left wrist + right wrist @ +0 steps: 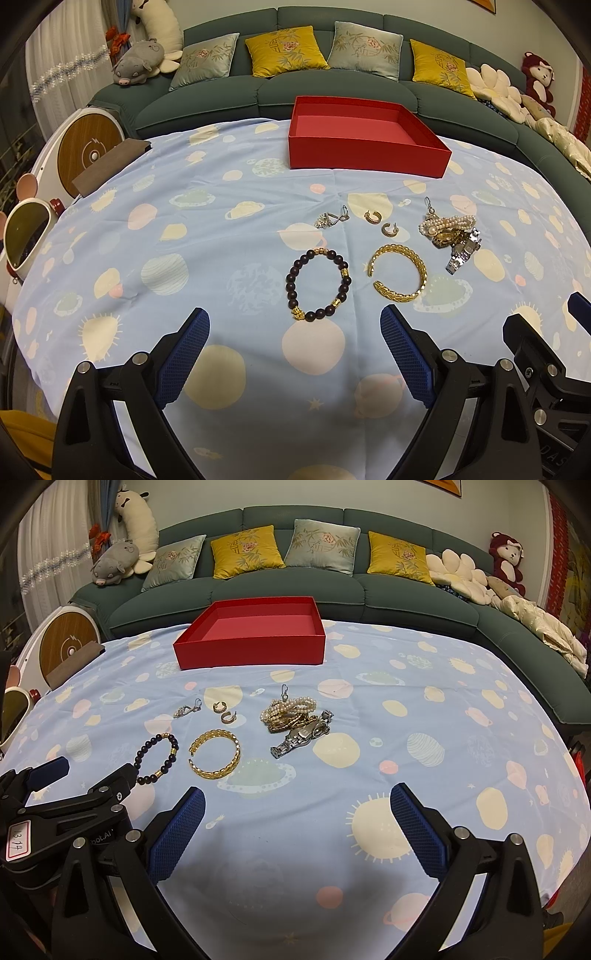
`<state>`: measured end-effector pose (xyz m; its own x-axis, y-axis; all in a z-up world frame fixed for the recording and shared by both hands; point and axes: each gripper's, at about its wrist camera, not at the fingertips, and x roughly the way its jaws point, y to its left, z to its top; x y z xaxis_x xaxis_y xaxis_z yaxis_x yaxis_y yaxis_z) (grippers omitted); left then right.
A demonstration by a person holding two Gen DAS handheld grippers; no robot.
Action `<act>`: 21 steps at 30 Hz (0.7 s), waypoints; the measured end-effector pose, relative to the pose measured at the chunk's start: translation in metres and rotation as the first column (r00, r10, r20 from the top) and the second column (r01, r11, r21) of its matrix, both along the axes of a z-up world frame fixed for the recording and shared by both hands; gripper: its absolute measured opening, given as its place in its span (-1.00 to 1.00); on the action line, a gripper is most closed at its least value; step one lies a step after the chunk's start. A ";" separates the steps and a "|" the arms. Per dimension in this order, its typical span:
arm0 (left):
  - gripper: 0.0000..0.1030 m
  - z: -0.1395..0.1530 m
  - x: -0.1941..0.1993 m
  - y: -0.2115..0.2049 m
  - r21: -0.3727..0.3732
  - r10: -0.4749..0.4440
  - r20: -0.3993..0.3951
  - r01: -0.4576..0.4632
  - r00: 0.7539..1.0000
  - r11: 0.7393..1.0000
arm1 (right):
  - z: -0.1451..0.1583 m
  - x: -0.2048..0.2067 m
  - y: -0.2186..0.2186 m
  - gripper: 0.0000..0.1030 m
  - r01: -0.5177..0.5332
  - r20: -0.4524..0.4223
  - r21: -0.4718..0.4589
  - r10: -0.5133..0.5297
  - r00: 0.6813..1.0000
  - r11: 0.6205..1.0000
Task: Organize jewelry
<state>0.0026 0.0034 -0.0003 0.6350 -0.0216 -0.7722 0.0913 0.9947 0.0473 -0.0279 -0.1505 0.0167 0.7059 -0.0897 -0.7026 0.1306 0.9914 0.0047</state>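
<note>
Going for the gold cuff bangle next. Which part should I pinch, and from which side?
Grip the gold bangle on its closed right-hand curve, coming straight down with one finger inside the ring and one outside. It lies flat on the cloth, and its gap faces left toward the bead bracelet, so that side gives nothing to clamp. The left gripper, open, is probably nearest.

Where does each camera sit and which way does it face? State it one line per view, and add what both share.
Left wrist: sits on the left gripper, low over the tablecloth, facing the sofa; its own open blue fingers show, with the right gripper at right.
Right wrist: sits on the right gripper, facing the same way; the left gripper shows at left.
Shared: red box, beaded bracelet, gold bangle, jewelry pile.
</note>
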 end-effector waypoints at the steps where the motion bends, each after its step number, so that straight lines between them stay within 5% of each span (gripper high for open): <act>1: 0.76 0.000 0.000 0.000 -0.001 0.000 -0.002 0.000 1.000 1.000 | 0.000 0.000 0.000 0.90 0.000 0.000 0.000 0.000 1.000 1.000; 21: 0.76 0.000 0.000 0.000 -0.003 0.000 -0.004 0.000 1.000 1.000 | 0.000 0.000 0.000 0.90 0.000 0.000 -0.001 0.000 1.000 1.000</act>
